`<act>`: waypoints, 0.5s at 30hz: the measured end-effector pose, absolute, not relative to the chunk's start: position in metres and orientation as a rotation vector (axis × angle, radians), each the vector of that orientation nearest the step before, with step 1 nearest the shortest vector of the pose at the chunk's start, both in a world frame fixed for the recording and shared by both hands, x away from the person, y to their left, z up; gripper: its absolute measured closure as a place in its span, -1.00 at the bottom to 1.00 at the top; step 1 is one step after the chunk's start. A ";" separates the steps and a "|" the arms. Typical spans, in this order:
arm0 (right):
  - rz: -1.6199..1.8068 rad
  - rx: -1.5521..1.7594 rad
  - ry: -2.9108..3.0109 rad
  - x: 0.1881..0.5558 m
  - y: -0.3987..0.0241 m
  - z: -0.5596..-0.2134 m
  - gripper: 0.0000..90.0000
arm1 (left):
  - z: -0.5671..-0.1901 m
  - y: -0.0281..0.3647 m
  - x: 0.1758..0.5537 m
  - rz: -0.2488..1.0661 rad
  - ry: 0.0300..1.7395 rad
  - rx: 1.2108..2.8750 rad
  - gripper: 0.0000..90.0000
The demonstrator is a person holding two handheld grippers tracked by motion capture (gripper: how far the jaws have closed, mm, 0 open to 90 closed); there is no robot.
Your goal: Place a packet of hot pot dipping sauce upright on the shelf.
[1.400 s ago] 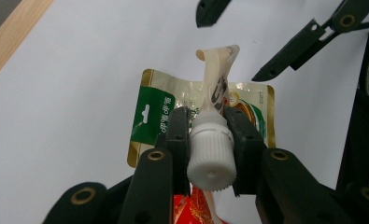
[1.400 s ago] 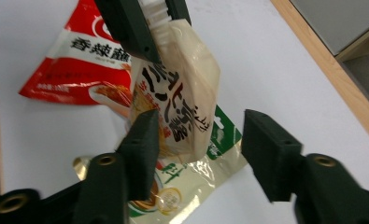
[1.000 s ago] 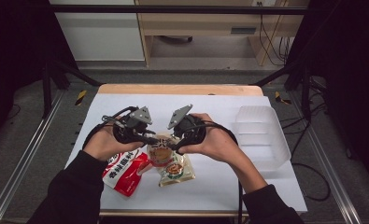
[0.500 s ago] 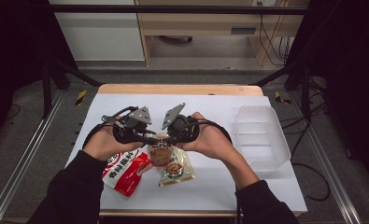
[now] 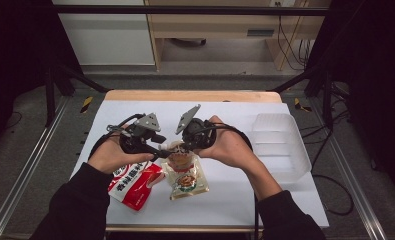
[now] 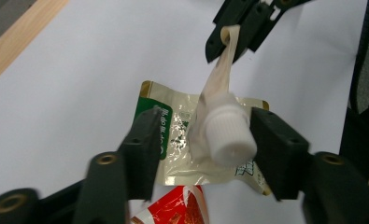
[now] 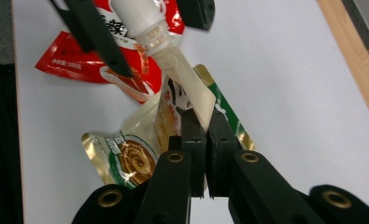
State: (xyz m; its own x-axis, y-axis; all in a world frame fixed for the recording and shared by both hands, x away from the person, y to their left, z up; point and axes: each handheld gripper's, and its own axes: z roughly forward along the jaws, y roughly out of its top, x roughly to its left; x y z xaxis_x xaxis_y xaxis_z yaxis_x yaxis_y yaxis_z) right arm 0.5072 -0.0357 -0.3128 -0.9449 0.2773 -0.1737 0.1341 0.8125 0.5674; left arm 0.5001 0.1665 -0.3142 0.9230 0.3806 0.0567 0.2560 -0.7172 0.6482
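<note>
A small cream spout pouch (image 7: 187, 86) with a white screw cap (image 6: 226, 135) hangs above the table between my two grippers. My right gripper (image 7: 204, 116) has just been closing and is shut on the pouch's flat end, also seen from the left gripper view (image 6: 236, 28). My left gripper (image 6: 205, 121) has just been opening. Its jaws stand either side of the cap, with a gap on the left side. In the high view the left gripper (image 5: 161, 150) and right gripper (image 5: 184, 145) meet tip to tip over the packets.
A green and gold food packet (image 5: 187, 180) lies flat under the grippers, with a red packet (image 5: 132, 185) to its left. A clear plastic tub (image 5: 280, 145) stands at the right of the white table top (image 5: 225, 115). A wooden strip (image 5: 195, 96) edges the far side.
My right gripper has shifted left toward the left gripper and shut on the pouch's end. The left gripper's jaws have spread away from the cap.
</note>
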 end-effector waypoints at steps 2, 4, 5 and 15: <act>0.818 0.347 2.737 0.511 -0.044 -0.308 0.97 | -0.315 0.169 0.501 0.265 0.467 2.412 -0.24; 0.819 0.356 2.730 0.512 -0.047 -0.306 0.97 | -0.316 0.170 0.502 0.273 0.475 2.419 -0.34; 0.811 0.376 2.725 0.515 -0.053 -0.303 0.97 | -0.318 0.171 0.502 0.279 0.482 2.421 -0.38; 0.776 0.430 2.711 0.523 -0.074 -0.303 0.96 | -0.337 0.171 0.505 0.270 0.518 2.466 -0.58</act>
